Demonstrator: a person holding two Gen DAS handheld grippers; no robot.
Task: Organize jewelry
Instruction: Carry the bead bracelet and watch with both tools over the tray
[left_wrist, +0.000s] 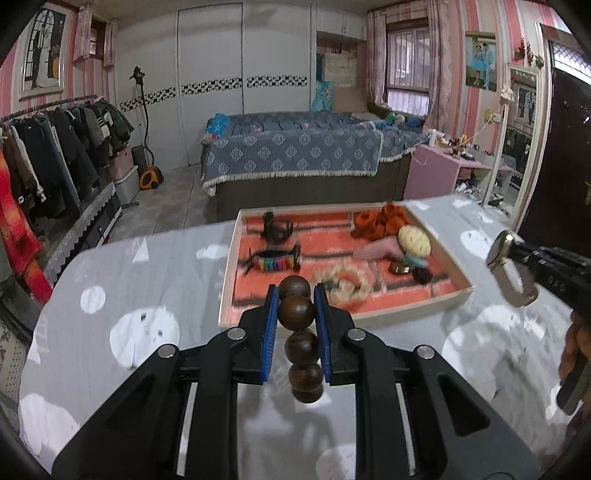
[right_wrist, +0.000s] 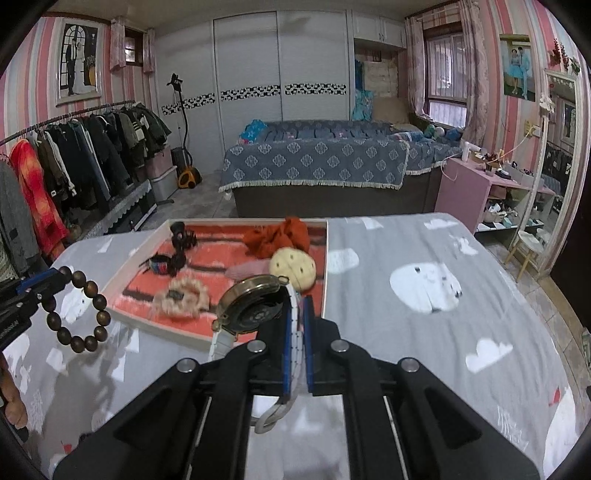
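Here, left gripper (left_wrist: 295, 295) clamping bead bracelet (left_wrist: 300, 312), right gripper (right_wrist: 298, 306) pinching watch (right_wrist: 255, 308) strap.

Left hand-held gripper (left_wrist: 295, 299) tilted down and forward, blue pads clamped on a bead bracelet (left_wrist: 300, 332) whose loop hangs from the jaws, above the desk (left_wrist: 110, 332) on the near side of the tray (left_wrist: 424, 302). Right hand-held gripper (right_wrist: 298, 317) same downward tilt, jaws closed tight on the white strap of a watch (right_wrist: 255, 306), just near of the tray's right corner. A hand (left_wrist: 574, 350) grips the right gripper's handle, fingers wrapped round it.
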